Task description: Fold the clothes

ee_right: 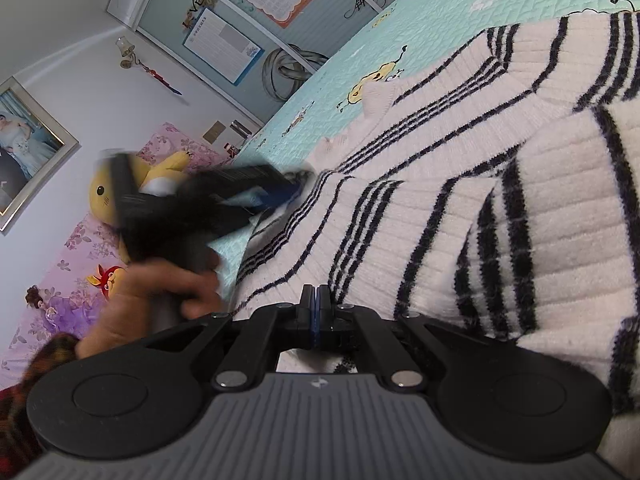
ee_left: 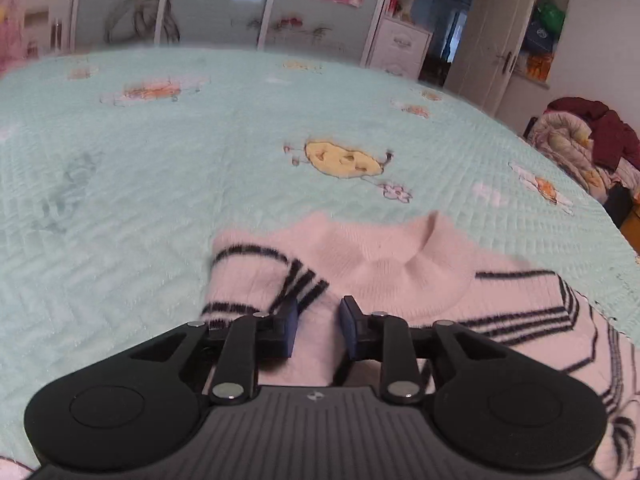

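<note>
The right gripper (ee_right: 316, 312) has its jaws pressed together beside the pink ribbed knit sweater with black stripes (ee_right: 480, 184), seemingly pinning a layer. The left gripper (ee_left: 318, 330), jaws spread and empty, hovers above the sweater's folded sleeve. The sweater lies on the mint quilted bed cover (ee_left: 200, 160), with nothing blocking; a yellow plush toy (ee_right: 108, 196) sits farther off

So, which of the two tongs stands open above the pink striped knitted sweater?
The left tongs: a gap shows between its blue pads. The right tongs are pressed shut.
</note>
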The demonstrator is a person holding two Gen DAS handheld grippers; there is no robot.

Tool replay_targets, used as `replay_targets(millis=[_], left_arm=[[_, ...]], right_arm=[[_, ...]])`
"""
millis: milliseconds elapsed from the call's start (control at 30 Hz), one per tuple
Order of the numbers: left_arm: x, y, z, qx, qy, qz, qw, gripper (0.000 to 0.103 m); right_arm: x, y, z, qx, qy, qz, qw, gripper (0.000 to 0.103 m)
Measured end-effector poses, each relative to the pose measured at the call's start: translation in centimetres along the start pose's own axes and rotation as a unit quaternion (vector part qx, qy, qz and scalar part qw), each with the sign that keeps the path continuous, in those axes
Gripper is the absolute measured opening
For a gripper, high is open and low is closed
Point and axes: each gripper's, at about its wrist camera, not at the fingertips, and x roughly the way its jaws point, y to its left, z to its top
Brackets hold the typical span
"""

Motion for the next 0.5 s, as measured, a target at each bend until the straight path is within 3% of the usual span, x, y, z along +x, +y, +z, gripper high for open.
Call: replay_targets(millis=[67,200,333,500], left_arm=[[-0.5,-0.2,0.3,-0.008,-0.002,0.000,1.0000,0.027],[-3.1,-1.1,-0.2,0.001,-0.059,-0.021,0.9980,0.024],[-2.6,-3.5,-0.1,0.084,-0.057,-0.024,0.9946,0.024],[-0.3,-4.5,1.3,0.142,-0.034,-0.014,0.9891,0.025]], right_arm=[[0.0,-0.1,0.0,0.002,0.000,0.003,1.000,0.000],[0.0,-0.2,-0.2,0.003,0.000,0.005,1.000,0.000],[0.0,-0.1,-0.3,0.003,-0.001,0.006,1.000,0.000],[0.1,-0.1,-0.3,0.005,-0.002,0.011,1.000,0.000]])
